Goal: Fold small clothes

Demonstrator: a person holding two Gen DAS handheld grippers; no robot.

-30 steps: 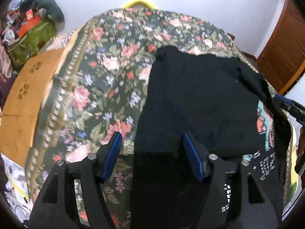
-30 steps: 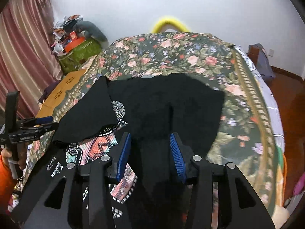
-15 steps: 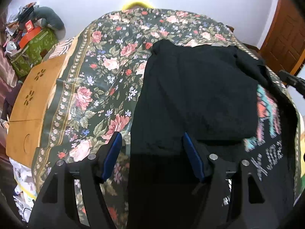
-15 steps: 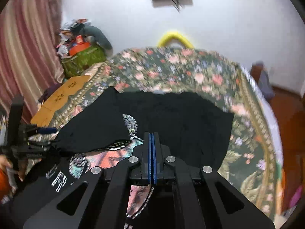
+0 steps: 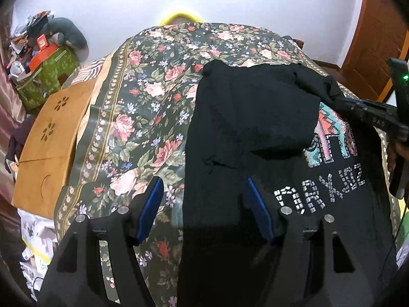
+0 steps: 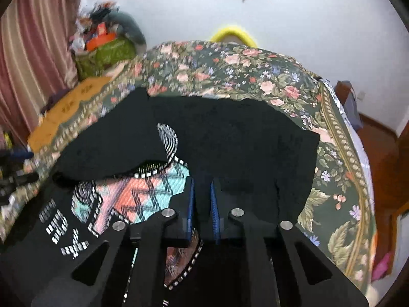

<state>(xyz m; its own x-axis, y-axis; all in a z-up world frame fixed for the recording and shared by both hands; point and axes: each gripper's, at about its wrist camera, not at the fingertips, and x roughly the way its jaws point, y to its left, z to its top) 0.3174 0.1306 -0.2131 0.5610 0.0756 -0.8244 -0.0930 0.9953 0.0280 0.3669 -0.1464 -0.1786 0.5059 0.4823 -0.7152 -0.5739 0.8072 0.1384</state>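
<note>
A black shirt (image 5: pixel 255 117) is lying flat on a flowered bedspread (image 5: pixel 143 107), a little toward the right side of the bed; its long axis is running away from both cameras, toward the far end of the bed by the wall. One side of the shirt is lying folded inward, so a black flap is covering part of the colourful print (image 5: pixel 332 138) on the chest; the rest of the print and the white letters are showing beside this flap.

The right gripper (image 6: pixel 202 183) is pinching the cloth; its blue pads are standing almost together and a thin fold of black fabric is sitting between them. In the left wrist view this pinch is showing at the right edge of the shirt, where the fabric is rising a little from the bed.

The left gripper (image 5: pixel 203 183) is holding nothing; its fingers are standing wide apart above the left edge of the shirt, one finger over the bedspread and the other over the black cloth, so the edge is passing between them.

In my judgement the coming move is depending on the right side; this unfolded side is lying nearest to the right hand, and the hand is probably needing to carry it across the long axis, toward the left, over the print.
</note>
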